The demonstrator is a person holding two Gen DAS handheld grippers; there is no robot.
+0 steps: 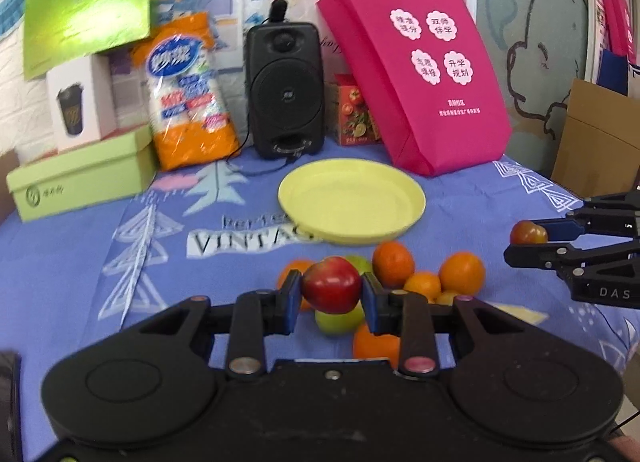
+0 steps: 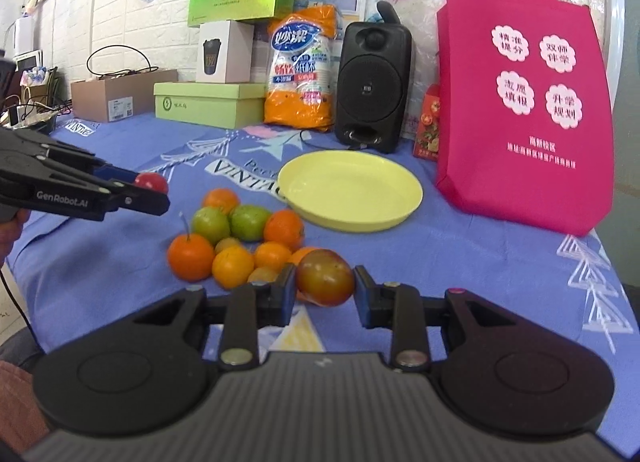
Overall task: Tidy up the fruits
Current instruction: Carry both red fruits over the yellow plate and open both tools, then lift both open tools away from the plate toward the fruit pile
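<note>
Left gripper (image 1: 332, 296): clenched on a red apple (image 1: 331, 289), blue pads pressed to both sides, fruit raised above the pile. Same gripper seen from the right wrist view (image 2: 150, 192), entering from the left with the red apple (image 2: 151, 183) at its tip.

Right gripper (image 2: 325, 286): grasping a reddish-brown fruit (image 2: 325, 277), mottled with yellow-green, pinched between the pads. Also seen in the left wrist view at the right edge (image 1: 532, 240), with the fruit (image 1: 528, 233) at its tip.

Fruit pile on the blue patterned tablecloth (image 2: 120, 262), near side of the table: oranges (image 2: 191, 257) and smaller tangerines, touching one another, plus two green apples (image 2: 211, 224) side by side at the far side of the pile.

Yellow plate (image 2: 404, 202) just beyond the pile, to the right, nothing on it.

Far edge of the table, left to right: light green box (image 2: 204, 104), orange pack of paper cups (image 2: 302, 70), black speaker (image 2: 373, 86), pink tote bag (image 2: 524, 102) standing upright to the right of the plate.
</note>
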